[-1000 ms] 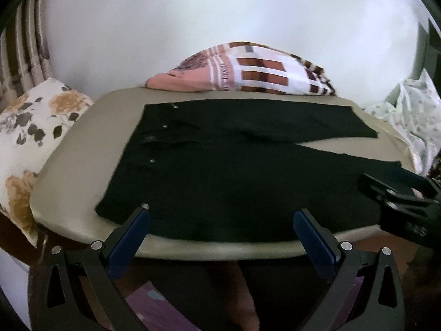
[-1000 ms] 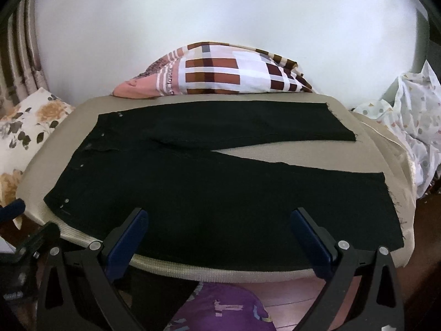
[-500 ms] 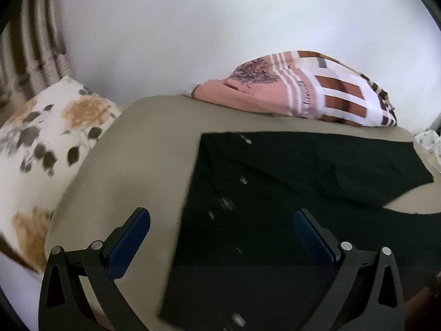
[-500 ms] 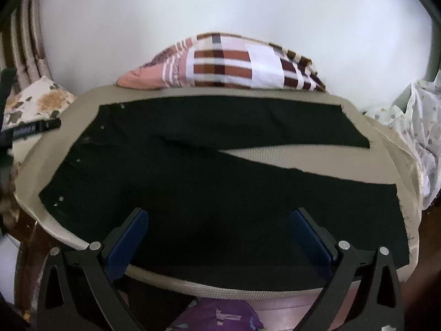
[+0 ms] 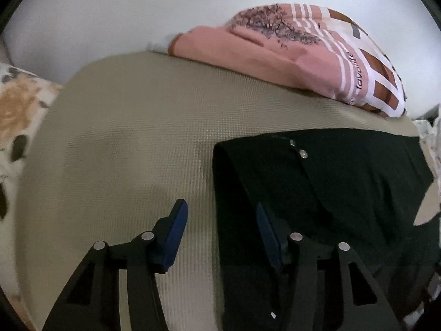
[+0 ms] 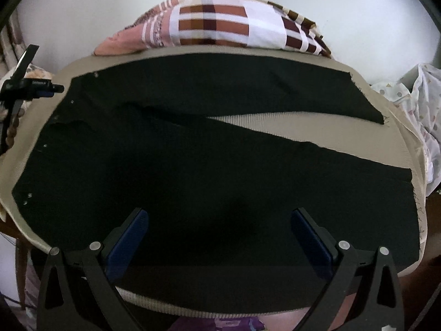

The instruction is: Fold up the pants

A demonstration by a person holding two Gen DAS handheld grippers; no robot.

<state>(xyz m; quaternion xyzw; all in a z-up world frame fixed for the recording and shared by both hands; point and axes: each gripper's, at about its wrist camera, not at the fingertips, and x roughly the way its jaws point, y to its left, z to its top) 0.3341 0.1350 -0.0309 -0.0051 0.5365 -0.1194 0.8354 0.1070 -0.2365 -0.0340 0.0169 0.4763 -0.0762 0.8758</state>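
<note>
Your left tool point(image 5: 219, 220) sits over the waistband end of the black pants point(image 6: 209, 182), its jaws half closed and just now narrowing, one blue pad over bare table point(image 5: 124, 143) and the other over the dark cloth, so the waist edge runs between them. Whether the pads already press on that edge you cannot tell from here; it looks like a straddle, not a pinch. From the right wrist view that same tool shows small at the far left, at the waist corner.

Moving right, the pants lie flat across the padded table, waist to the left with its small metal studs point(image 5: 303, 154), both legs running out to the right and splitting into a narrow V of bare cover. Expect soft, limp, fairly light cloth that drapes and slides on itself; it will sag wherever you don't support it. Take it by the thick waistband seam on the left and by a hem or the near leg's edge on the right, pinching both layers.

Your right tool point(image 6: 220, 237) hangs over the near leg with its jaws spread wide, nothing between the pads, clear of the cloth. Beyond, a checked pink bundle point(image 6: 220, 22) lies along the table's far edge, well apart from your grip points
</note>
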